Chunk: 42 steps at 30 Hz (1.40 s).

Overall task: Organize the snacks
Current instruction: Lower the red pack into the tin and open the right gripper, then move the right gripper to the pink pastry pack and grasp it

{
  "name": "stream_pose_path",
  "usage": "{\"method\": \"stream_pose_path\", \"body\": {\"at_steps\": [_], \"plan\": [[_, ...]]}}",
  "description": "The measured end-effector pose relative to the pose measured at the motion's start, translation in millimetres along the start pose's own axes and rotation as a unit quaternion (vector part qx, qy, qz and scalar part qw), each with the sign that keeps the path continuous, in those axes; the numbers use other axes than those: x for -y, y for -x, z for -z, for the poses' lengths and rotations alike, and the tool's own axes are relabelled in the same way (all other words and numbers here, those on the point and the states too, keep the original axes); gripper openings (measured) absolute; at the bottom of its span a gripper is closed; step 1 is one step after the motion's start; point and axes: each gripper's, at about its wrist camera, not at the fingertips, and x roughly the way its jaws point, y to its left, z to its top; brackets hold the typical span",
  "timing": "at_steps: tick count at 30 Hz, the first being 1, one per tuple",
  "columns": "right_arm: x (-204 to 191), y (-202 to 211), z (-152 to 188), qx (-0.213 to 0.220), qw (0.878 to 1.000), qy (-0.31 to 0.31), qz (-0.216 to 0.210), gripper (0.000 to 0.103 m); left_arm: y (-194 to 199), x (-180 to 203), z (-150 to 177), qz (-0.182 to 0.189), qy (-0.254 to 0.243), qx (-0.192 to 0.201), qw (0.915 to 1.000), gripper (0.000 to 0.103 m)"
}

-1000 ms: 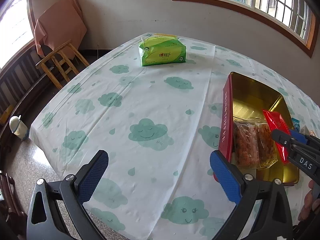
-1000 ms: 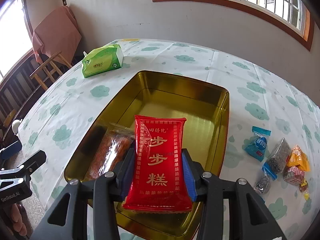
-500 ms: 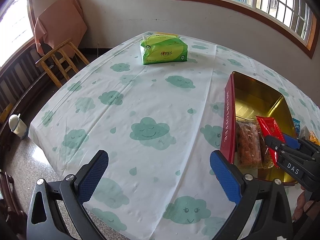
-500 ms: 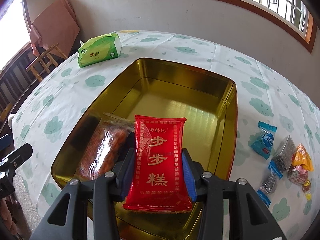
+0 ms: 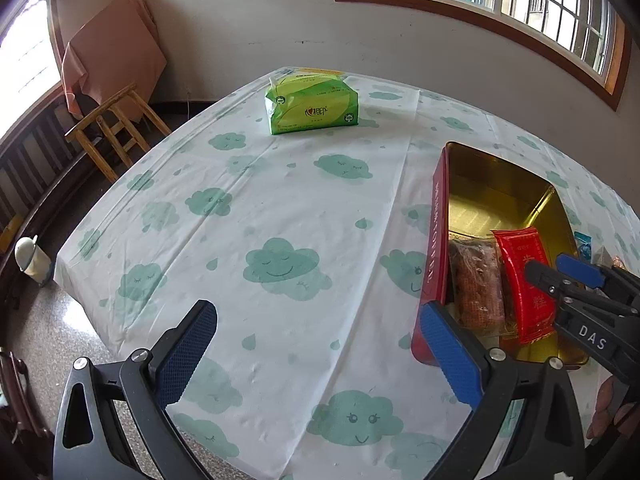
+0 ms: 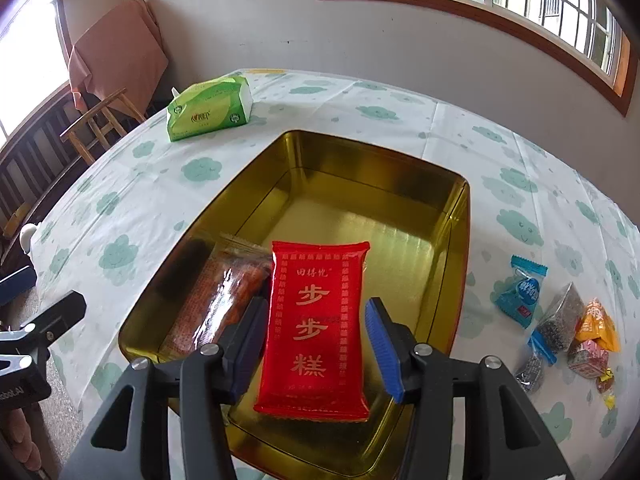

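A gold tin (image 6: 452, 216) with red outer walls (image 5: 434, 240) sits on the cloud-print tablecloth. Inside it lies a clear pack of orange snacks (image 6: 216, 304) at the near left. A red snack packet (image 6: 316, 332) lies in the tin between the fingers of my right gripper (image 6: 316, 340), whose jaws stand slightly apart from its sides. The packet also shows in the left wrist view (image 5: 524, 284). My left gripper (image 5: 316, 356) is wide open and empty, above the tablecloth left of the tin.
A green tissue pack (image 5: 312, 104) sits at the table's far end. Several small wrapped snacks (image 6: 560, 328) lie on the cloth right of the tin. A wooden chair (image 5: 116, 128) with a pink cloth stands beyond the table's left edge.
My right gripper's jaws have opened off the red packet, which now rests in the tin. The left gripper has hardly moved.
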Motion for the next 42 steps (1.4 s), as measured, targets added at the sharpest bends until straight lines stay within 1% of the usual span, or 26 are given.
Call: {"method": "stream_pose_path", "body": {"at_steps": [3,6,10,14,18,22,24,28,36,40,41,42], "plan": [[8.0,19.7,-0.8,0.022,1.000,-0.008,-0.007,0.054,4.9,6.9,-1.5,0.005,-0.005,0.005,1.0000,0.101],[27.4,42.3,1.4,0.043,0.999,-0.028,-0.010,0.056,10.6,17.4,-3.0,0.010,-0.015,0.011,0.9998,0.101],[68.9,66.7,14.9,0.062,0.996,-0.057,0.016,0.057,18.2,36.7,-4.1,0.023,-0.032,0.018,0.9991,0.101],[121.3,75.5,39.6,0.057,0.992,-0.094,0.063,0.059,23.1,60.7,-4.3,0.039,-0.052,0.021,0.9976,0.101],[169.9,70.2,67.6,0.039,0.985,-0.129,0.108,0.060,27.2,89.9,-2.4,0.056,-0.079,0.024,0.9950,0.101],[204.2,59.2,86.6,0.023,0.979,-0.163,0.120,0.060,30.1,119.4,1.0,0.074,-0.105,0.024,0.9914,0.101],[214.1,54.3,91.6,0.025,0.978,-0.172,0.114,0.060,31.3,133.8,2.9,0.085,-0.118,0.024,0.9891,0.101],[224.4,43.8,94.1,0.028,0.977,-0.176,0.119,0.062,31.4,158.6,6.3,0.103,-0.139,0.021,0.9847,0.101],[241.9,21.9,84.5,0.030,0.974,-0.178,0.135,0.062,32.4,208.4,9.4,0.132,-0.177,0.025,0.9750,0.101],[246.9,16.9,81.1,0.035,0.976,-0.171,0.127,0.062,29.9,234.8,12.1,0.141,-0.199,0.025,0.9696,0.101],[247.3,16.0,81.4,0.035,0.977,-0.169,0.126,0.061,29.6,239.7,13.1,0.143,-0.203,0.025,0.9682,0.101],[248.3,15.9,82.1,0.038,0.978,-0.168,0.120,0.058,29.3,245.8,14.4,0.147,-0.209,0.024,0.9666,0.101]]}}
